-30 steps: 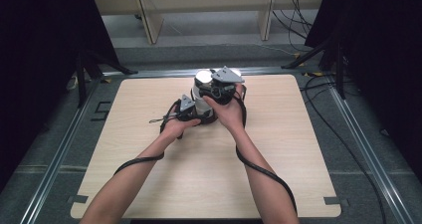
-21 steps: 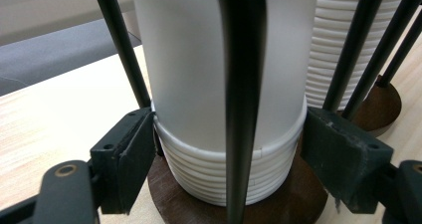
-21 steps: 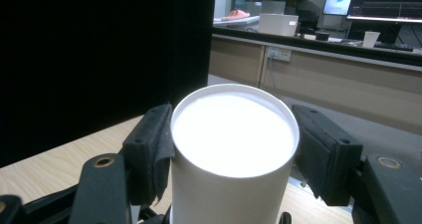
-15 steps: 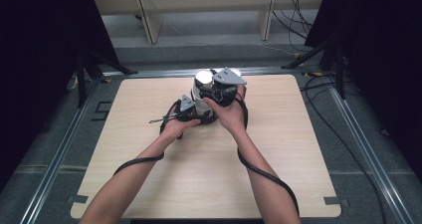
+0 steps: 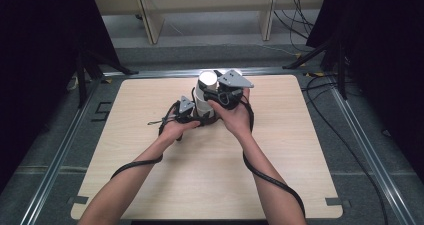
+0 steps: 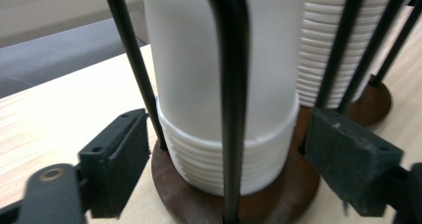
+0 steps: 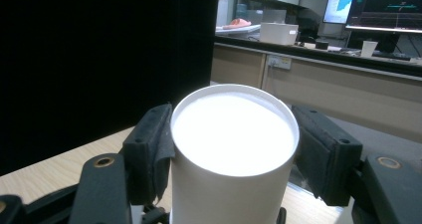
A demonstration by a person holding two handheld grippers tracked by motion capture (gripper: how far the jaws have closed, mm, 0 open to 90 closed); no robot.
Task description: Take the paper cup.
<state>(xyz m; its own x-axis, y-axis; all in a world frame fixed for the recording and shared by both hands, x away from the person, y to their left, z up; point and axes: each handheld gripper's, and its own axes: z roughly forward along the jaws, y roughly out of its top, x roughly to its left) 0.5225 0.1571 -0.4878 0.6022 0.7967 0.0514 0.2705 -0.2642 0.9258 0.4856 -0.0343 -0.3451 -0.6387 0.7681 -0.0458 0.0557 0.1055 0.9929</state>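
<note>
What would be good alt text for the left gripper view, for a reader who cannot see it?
A stack of white paper cups stands on a round dark wooden base inside black wire rods, very close to the camera. The left gripper has its black fingers on either side of the base, not pressing it. Light wooden table behind.

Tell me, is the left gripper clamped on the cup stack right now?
No, in the left gripper view the left gripper stands apart on either side of the cup stack, having just been opening.

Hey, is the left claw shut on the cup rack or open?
Open. In the left gripper view its pads stand apart on either side of the cup rack's wooden base, touching neither it nor the cups; they have just opened wider.
</note>
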